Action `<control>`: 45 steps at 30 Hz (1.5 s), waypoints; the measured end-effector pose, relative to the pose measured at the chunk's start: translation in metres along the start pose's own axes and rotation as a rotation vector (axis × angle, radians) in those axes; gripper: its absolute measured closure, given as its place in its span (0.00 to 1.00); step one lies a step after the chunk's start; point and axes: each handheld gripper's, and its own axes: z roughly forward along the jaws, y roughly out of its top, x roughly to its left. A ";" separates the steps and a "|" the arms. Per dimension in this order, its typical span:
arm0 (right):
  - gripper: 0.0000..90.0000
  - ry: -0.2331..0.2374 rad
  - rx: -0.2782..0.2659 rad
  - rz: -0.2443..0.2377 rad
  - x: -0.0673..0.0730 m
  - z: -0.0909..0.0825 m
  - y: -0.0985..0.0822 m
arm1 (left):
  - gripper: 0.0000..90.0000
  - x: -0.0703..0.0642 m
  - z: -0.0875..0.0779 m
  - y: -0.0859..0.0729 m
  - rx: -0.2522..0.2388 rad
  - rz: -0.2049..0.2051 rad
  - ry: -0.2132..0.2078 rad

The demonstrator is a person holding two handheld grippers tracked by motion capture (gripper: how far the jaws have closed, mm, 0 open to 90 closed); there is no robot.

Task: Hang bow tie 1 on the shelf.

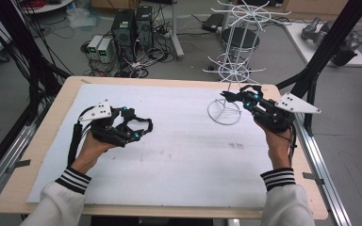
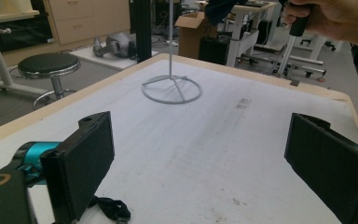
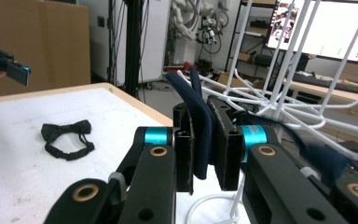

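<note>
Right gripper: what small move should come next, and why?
Probably ease the right gripper forward so the dark blue fabric piece slides onto a prong of the white wire rack. The gripper is shut on the fabric right beside the prongs. The left gripper is open; a black bow tie lies on the table.

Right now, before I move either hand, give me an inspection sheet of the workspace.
Surface: white mat on a wooden table, scuffed with dark marks.
Job's things: white wire display rack at the far right; black bow tie lying on the mat; dark blue fabric piece beside the rack's hooks.
Clutter: nothing seen.
Grippers: left gripper open above the mat; right gripper shut on the dark blue fabric piece.
Cables: cable along the left forearm.
Surroundings: computer towers on the floor, stool, cardboard box.
</note>
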 end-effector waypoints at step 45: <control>0.85 -0.030 0.097 0.168 0.008 0.017 -0.040 | 0.10 -0.002 -0.027 -0.006 -0.048 -0.002 0.072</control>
